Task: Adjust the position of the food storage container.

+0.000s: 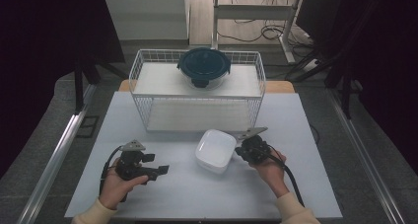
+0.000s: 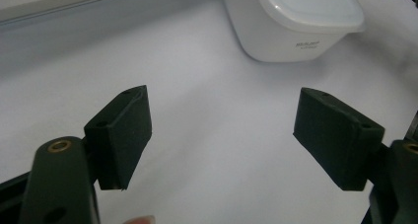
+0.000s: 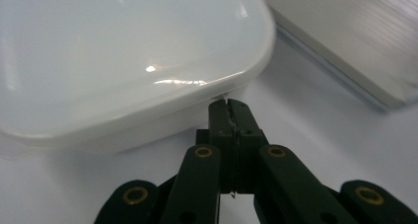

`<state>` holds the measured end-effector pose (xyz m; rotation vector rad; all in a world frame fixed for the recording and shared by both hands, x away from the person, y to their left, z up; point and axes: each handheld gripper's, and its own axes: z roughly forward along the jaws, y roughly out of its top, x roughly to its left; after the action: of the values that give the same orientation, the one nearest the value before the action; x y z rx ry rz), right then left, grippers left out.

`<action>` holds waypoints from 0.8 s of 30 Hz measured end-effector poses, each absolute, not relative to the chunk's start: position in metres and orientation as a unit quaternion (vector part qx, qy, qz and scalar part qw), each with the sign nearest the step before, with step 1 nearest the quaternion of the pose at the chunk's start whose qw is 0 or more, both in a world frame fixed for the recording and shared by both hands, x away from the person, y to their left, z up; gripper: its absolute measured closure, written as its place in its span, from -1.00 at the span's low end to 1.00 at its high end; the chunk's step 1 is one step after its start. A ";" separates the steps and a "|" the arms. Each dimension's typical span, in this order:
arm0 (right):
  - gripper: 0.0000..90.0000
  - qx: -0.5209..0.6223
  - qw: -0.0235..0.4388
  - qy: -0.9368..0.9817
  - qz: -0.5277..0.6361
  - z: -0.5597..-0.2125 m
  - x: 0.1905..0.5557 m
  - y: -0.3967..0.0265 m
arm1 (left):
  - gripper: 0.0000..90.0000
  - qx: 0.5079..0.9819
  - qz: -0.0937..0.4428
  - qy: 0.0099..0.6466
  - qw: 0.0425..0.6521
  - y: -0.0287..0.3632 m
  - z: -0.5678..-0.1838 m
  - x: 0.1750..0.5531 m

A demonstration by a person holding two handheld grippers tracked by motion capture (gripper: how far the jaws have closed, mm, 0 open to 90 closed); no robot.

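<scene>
A white square container with a white lid [image 1: 216, 150] stands on the table in front of the wire rack. My right gripper [image 1: 238, 151] is at its right side, jaws shut. In the right gripper view the shut tips [image 3: 229, 105] touch the container [image 3: 123, 61] just under the lid's rim, and I cannot tell whether they pinch anything. My left gripper [image 1: 156, 164] rests left of the container, apart from it, with its jaws wide open. In the left gripper view nothing lies between the open jaws [image 2: 222, 135], and the container [image 2: 296, 21] sits ahead of them to the right.
A white wire rack [image 1: 143, 66] stands at the back of the white table [image 1: 296, 184]. A round container with a dark blue lid [image 1: 203, 66] sits on the rack's upper shelf. The rack's lower board [image 3: 355, 46] lies just beyond the white container.
</scene>
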<state>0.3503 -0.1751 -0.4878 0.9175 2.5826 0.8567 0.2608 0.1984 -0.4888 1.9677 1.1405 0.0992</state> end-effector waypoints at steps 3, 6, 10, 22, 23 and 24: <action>0.99 0.307 0.133 0.894 0.298 -0.489 0.355 -0.160 | -0.52 0.784 0.040 0.455 0.419 0.199 -0.489 0.261; 0.99 0.300 0.131 0.896 0.300 -0.491 0.356 -0.152 | -0.52 0.784 0.040 0.455 0.419 0.199 -0.489 0.261; 0.99 0.298 0.127 0.896 0.303 -0.492 0.357 -0.147 | -0.52 0.785 0.040 0.455 0.418 0.198 -0.490 0.261; 0.99 0.290 0.128 0.893 0.320 -0.498 0.367 -0.124 | -0.52 0.785 0.041 0.455 0.418 0.199 -0.489 0.261; 0.99 0.289 0.128 0.893 0.321 -0.498 0.368 -0.122 | -0.52 0.785 0.041 0.455 0.418 0.199 -0.489 0.261; 0.99 0.288 0.127 0.892 0.324 -0.499 0.368 -0.120 | -0.52 0.785 0.041 0.455 0.418 0.199 -0.489 0.261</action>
<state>0.3683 -0.1204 -0.4989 0.8383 2.5969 0.9424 0.2612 0.1986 -0.4893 1.9700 1.1421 0.1031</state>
